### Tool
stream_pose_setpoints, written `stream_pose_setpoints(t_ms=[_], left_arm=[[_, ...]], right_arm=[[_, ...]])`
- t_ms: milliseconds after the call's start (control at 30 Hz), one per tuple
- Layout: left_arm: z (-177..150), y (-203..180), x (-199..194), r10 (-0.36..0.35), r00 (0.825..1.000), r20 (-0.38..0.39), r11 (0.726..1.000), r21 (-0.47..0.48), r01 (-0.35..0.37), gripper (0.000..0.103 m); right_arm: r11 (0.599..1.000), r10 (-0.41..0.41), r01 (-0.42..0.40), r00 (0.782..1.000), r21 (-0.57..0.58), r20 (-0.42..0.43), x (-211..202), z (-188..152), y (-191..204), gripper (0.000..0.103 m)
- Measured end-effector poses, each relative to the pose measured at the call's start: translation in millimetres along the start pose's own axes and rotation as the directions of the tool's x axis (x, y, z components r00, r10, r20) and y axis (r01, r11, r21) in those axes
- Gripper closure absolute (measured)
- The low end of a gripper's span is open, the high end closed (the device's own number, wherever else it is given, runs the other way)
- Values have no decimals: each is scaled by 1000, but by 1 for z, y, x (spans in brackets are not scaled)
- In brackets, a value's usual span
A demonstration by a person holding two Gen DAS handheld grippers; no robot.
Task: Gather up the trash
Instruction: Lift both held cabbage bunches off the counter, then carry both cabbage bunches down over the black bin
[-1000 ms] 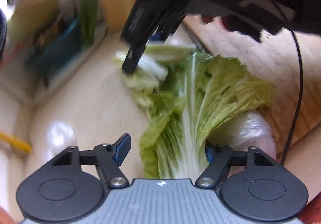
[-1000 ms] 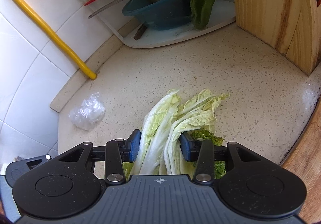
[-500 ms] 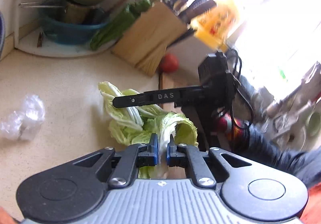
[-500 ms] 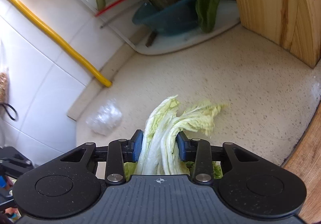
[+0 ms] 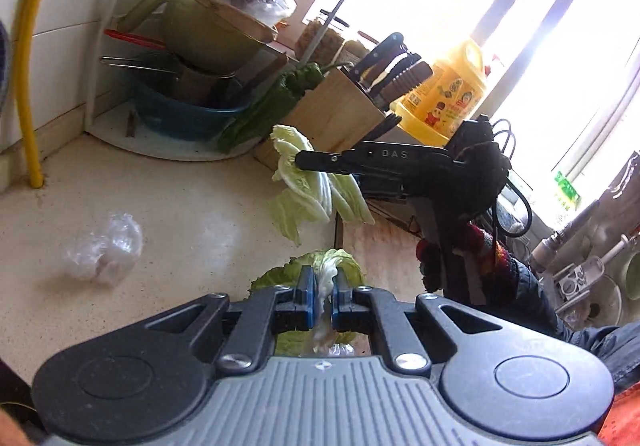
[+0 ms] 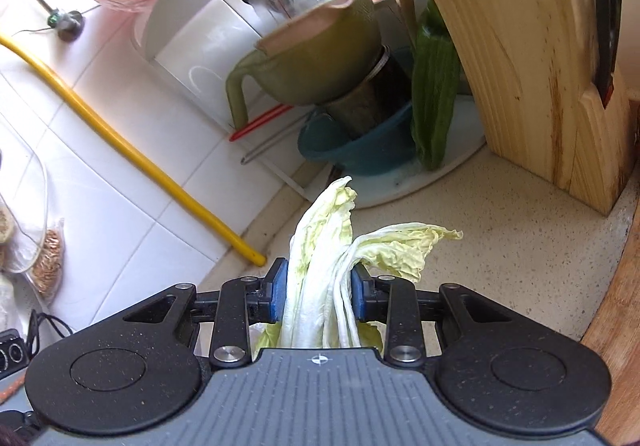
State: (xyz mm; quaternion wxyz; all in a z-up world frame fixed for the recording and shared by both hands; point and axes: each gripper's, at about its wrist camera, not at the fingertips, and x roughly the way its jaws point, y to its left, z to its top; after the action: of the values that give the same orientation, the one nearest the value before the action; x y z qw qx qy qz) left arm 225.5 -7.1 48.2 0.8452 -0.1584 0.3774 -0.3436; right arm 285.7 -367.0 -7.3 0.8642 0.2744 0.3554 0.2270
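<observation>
Your left gripper (image 5: 322,288) is pinching a single cabbage leaf (image 5: 328,266) by its white rib, the blue pads pressed tight on it, and you are holding it clear of the bench (image 5: 180,214). Your right gripper (image 6: 320,296) is clamping a bunch of pale cabbage leaves (image 6: 320,246) by the stalks; its jaws have just been closing further on them, and the leaf tips are hanging free above the bench. From the left wrist view, that right gripper (image 5: 316,160) is hovering ahead of you with its leaves (image 5: 308,186) dangling near the bench's right edge, where the wooden board (image 5: 380,246) is butting against it.

A crumpled clear plastic bag (image 5: 102,248) is lying on the open bench toward the left, well apart from both grippers, with bare surface all around it. The far corner is crowded: a rack tray (image 6: 452,170) is carrying a blue basin (image 6: 360,150), a green jug (image 6: 312,66) and a long green vegetable (image 6: 434,94), and the knife block (image 6: 532,66) is standing just beside it at the back right. A yellow hose (image 6: 132,150) is running down the tiled wall to the bench's back-left edge.
</observation>
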Motion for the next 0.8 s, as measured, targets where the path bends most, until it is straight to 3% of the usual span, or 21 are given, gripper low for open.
stream_pose_setpoints(t_ms=[233,533,667,800], left_arm=[[-8,23,-34,22,994,107,992,-128,-8,96],[-6,38,-75,38,978,206,986,-169,-2,96],[-7,50,-104,60,965,254,981,-196,-10,96],[-17,58,-143,125,943,307,976,-211,-61,96]], right_arm=[[999,-11,12,999,-38,31,-11,-2,29,64],[998,14,-13,1000,-55,24,-10,-17,66,64],[996,47,-47,999,-75,7,-3,-24,90,64],[989,96,-100,995,-113,-36,16,-34,121,64]])
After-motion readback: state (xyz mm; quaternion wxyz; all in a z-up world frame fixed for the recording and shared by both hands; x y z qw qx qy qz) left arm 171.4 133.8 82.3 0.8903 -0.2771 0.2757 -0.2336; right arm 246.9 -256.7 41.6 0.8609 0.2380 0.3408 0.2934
